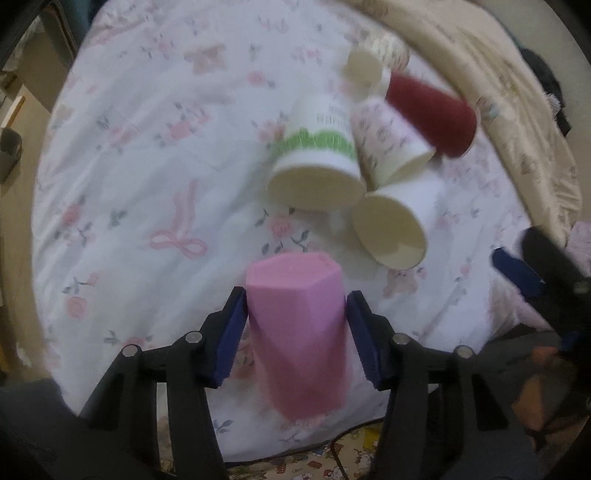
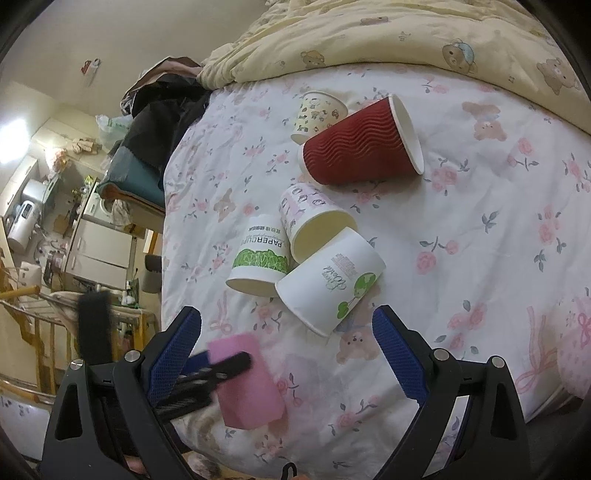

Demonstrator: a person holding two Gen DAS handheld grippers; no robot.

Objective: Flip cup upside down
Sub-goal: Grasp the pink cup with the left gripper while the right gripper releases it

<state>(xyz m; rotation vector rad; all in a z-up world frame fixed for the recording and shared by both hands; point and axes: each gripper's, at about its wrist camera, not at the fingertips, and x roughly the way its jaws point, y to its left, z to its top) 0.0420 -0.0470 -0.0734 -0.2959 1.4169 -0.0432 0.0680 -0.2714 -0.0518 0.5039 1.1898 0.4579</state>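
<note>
My left gripper (image 1: 297, 314) is shut on a pink faceted cup (image 1: 297, 332), held above the flowered bedsheet (image 1: 147, 166) with its closed base facing away from the camera. The same pink cup (image 2: 245, 380) shows in the right wrist view at lower left, with the left gripper's dark fingers across it. My right gripper (image 2: 286, 332) is open and empty above the sheet, to the right of the pink cup. It also shows at the right edge of the left wrist view (image 1: 532, 254).
Several paper cups lie on their sides in a cluster: a green-banded one (image 2: 260, 256), a white one with a tree print (image 2: 330, 282), a pink-patterned one (image 2: 314, 221), a red ribbed one (image 2: 364, 142), and a small cartoon-print one (image 2: 317, 112). A yellow bear quilt (image 2: 406, 33) lies behind them.
</note>
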